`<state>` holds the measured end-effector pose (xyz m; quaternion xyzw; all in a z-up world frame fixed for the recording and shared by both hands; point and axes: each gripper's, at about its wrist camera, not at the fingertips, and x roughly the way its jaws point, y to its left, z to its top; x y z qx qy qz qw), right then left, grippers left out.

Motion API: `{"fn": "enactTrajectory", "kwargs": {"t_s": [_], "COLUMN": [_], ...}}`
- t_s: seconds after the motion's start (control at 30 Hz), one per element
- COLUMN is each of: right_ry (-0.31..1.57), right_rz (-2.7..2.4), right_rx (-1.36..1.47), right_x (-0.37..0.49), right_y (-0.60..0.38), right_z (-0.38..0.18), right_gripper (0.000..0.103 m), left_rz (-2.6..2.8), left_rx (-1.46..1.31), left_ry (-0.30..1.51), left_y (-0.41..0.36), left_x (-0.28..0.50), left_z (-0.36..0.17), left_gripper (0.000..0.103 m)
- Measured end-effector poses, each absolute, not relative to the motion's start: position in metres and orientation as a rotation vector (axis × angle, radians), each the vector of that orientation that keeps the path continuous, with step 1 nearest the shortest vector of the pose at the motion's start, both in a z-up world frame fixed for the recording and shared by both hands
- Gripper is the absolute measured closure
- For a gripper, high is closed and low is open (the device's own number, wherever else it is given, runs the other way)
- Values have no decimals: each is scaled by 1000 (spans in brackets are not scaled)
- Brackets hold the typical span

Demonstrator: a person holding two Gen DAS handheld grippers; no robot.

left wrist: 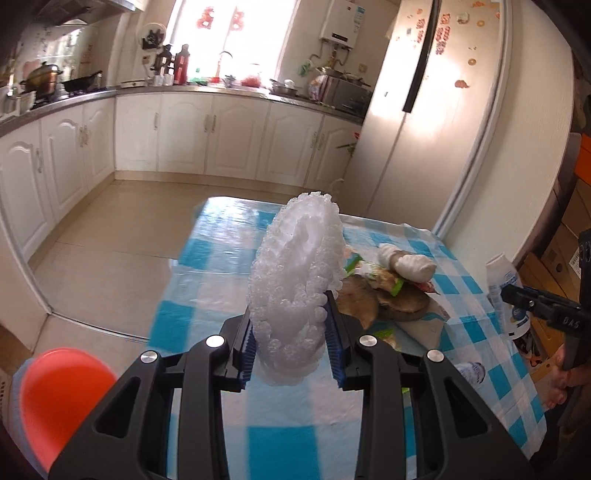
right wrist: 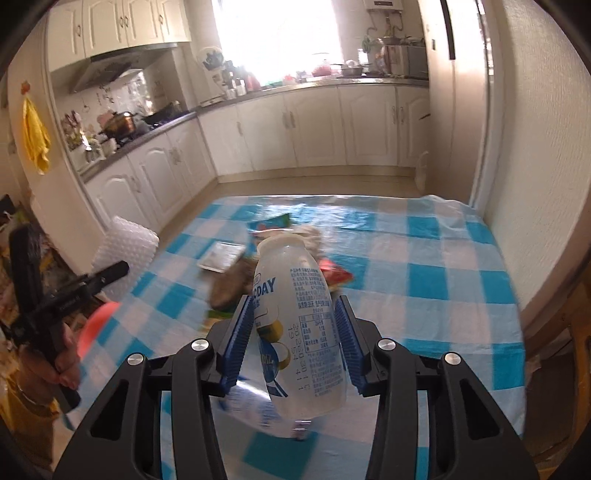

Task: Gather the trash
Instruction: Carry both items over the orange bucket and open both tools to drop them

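- The left gripper [left wrist: 291, 347] was clamped on a wad of white bubble wrap [left wrist: 295, 280], knobbly and translucent, held upright above the blue-and-white checked tablecloth [left wrist: 207, 243].
- A heap of food scraps and wrappers [left wrist: 388, 291] lay on the cloth between the two.
- The right gripper [right wrist: 295, 343] was clamped on a white plastic bottle [right wrist: 295, 325] with blue print, tilted, lifted off the cloth.

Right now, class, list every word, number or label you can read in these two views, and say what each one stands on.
"ODAY": blue letters on the white bottle held in the right gripper; the word's start is hidden.
"DAS": on the right gripper's black body, left wrist view.
Small print and date digits on the bottle: too small.
Red decorations on the fridge: blurred, unreadable.
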<state>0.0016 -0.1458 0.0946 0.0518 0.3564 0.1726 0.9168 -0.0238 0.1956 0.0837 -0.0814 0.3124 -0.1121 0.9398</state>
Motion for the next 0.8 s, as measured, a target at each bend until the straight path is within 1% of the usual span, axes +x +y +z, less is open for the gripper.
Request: {"fn": "enactTrajectory", "kwargs": {"t_s": [0.1,0.27,0.53,0.73,0.8], "right_ry": [736,789,932,1020,1044], "right_rz": [432,614,852,936,940], "right_rx": [138,182,153,81,61], "right_x": [-5,-15,-26,-27,-22], "right_y": [-120,-52,80,169,192], "right_z": [102,102,77,57,51], "right_gripper": [56,56,56,56,56], "left_rz": [-153,-29,151,195,199], "left_rx": [-189,-210,-272,-318,-336], "left_ry": [627,664,763,844,871], "left_y": [230,290,372,409,417], "left_x": [-46,-78,-120,-131,-130], "left_z": [85,74,36,5,-4], "left_gripper": [68,67,65,63,61]}}
